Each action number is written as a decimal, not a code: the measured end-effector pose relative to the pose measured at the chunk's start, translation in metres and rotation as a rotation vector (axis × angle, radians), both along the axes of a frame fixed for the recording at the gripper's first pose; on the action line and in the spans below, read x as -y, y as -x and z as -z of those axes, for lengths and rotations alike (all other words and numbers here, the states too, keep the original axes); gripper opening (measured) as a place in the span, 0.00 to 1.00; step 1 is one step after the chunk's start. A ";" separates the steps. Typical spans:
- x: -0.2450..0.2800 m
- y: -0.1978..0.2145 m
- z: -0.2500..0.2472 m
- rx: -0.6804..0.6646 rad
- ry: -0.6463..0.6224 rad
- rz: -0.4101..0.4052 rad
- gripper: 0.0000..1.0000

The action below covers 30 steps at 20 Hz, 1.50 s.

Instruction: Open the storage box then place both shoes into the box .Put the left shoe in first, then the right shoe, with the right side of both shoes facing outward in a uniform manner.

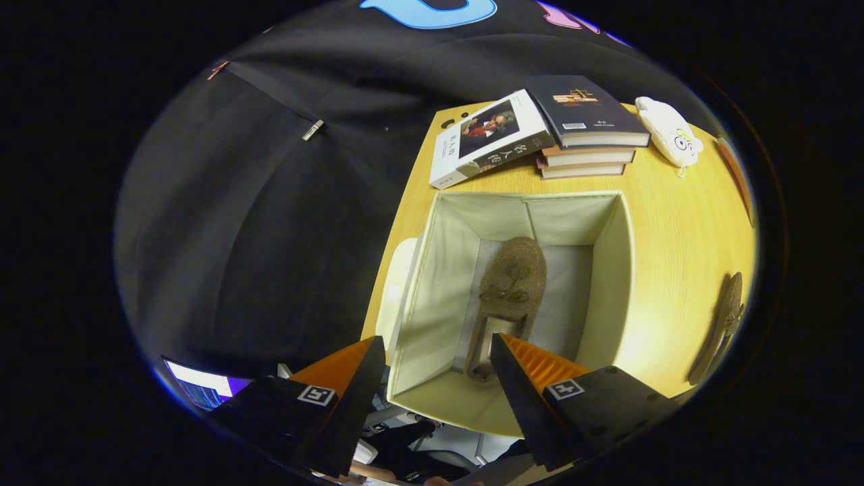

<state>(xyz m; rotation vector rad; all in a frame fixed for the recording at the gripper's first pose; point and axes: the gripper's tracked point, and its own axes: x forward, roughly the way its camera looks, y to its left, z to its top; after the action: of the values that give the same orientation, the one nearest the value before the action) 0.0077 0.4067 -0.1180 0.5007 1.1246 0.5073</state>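
**One shoe in the box, the other out on the counter**

We're looking down from above the open storage box, a cream fabric one sitting on the light wood counter. A brown shoe lies flat on the box floor, its rounded toe pointing away from us and its heel end just ahead of the tongs. The tongs are spread wide and empty, hanging over the near rim of the box, nothing pressed between the fingers. One finger sits outside the box's left wall, the other overlaps the heel of the shoe in our view; we can't tell if it touches.

The second brown shoe is out on the counter, to the right of the box and well apart from it.

Beyond the box there's a white-covered book leaning against a stack of books, and a small white pouch next to the stack.
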 end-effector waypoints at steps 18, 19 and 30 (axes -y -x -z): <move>0.350 0.030 0.047 0.417 0.287 0.225 0.97; 0.369 0.039 0.064 0.387 0.309 0.231 0.97; 0.486 0.083 0.207 0.147 0.439 0.281 0.86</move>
<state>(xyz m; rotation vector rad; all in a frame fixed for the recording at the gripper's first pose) -0.0755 -0.0793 -0.3253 0.2266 0.9682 0.0445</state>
